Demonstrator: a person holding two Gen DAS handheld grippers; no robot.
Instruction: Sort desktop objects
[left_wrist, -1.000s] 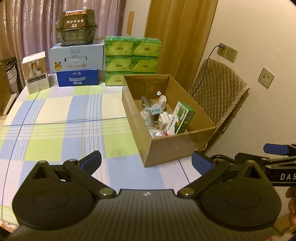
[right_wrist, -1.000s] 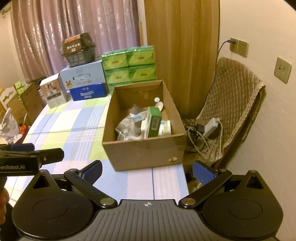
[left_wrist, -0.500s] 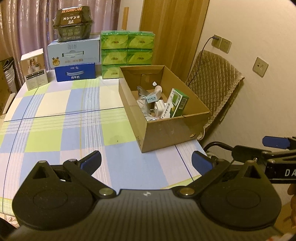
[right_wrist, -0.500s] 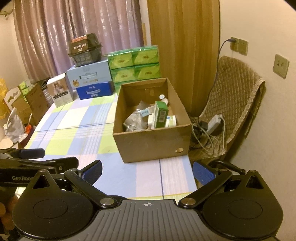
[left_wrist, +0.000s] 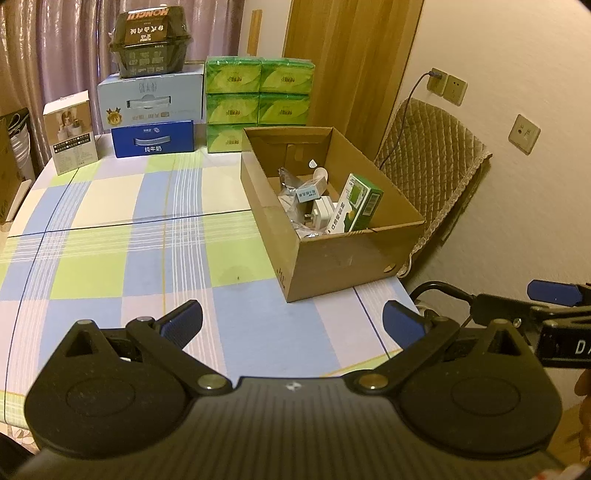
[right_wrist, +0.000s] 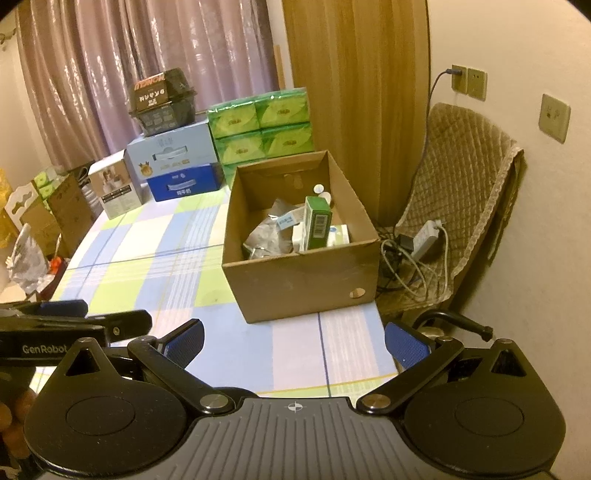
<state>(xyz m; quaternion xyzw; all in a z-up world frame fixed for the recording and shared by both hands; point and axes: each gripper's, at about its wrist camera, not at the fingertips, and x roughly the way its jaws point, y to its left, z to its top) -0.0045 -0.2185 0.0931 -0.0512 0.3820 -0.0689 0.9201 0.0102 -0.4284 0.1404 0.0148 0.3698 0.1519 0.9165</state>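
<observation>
An open cardboard box (left_wrist: 343, 258) (right_wrist: 295, 280) stands at the right edge of the checked tablecloth (left_wrist: 122, 236) (right_wrist: 147, 251). Inside lie a green carton (left_wrist: 356, 205) (right_wrist: 317, 221), a white plug adapter (left_wrist: 320, 217), a small pale box (left_wrist: 308, 194) and crumpled clear wrapping (right_wrist: 266, 236). My left gripper (left_wrist: 291, 323) hangs open and empty over the table's near edge, well short of the box. My right gripper (right_wrist: 293, 341) is also open and empty, near the table's front right corner. Each gripper shows at the side of the other's view.
Along the table's far edge stand green tissue packs (left_wrist: 258, 92), a pale blue carton (left_wrist: 151, 98) over a dark blue one (left_wrist: 153, 138), a black food container (left_wrist: 149, 42) and a small white box (left_wrist: 70, 136). A padded chair (right_wrist: 461, 192) with a power strip (right_wrist: 424, 238) is right of the table.
Both grippers have drawn back and up from the cardboard box, which now looks smaller and farther. Both have stayed open and empty.
</observation>
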